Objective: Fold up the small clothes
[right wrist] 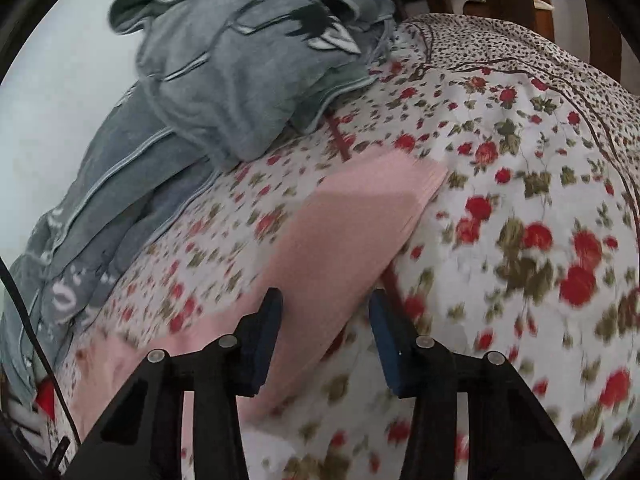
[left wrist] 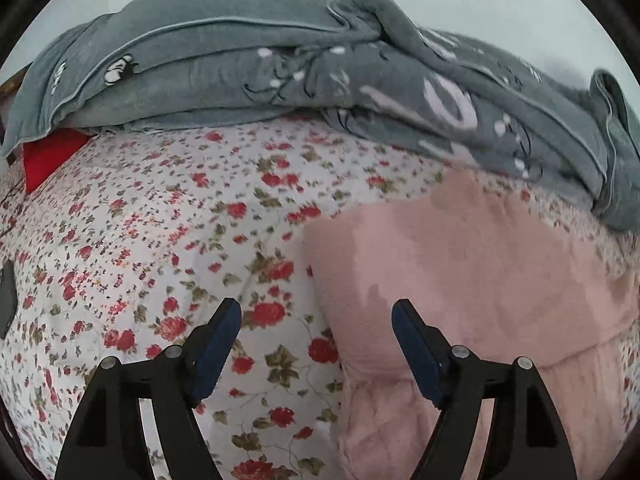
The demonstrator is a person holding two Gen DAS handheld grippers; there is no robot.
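A small pink garment [left wrist: 472, 264] lies flat on the floral bedspread [left wrist: 160, 240], folded over on itself. In the left wrist view my left gripper [left wrist: 316, 320] is open and empty, just above the garment's left edge. In the right wrist view the same pink garment [right wrist: 352, 216] stretches away from me on the bedspread [right wrist: 520, 184]. My right gripper [right wrist: 326, 308] is open, its jaws either side of the garment's near right edge, holding nothing.
A rumpled grey blanket [left wrist: 280, 64] is piled along the far side of the bed, also in the right wrist view [right wrist: 224, 80]. A red item [left wrist: 48, 156] sticks out under it at the left. A dark cable [right wrist: 36, 344] runs at the left.
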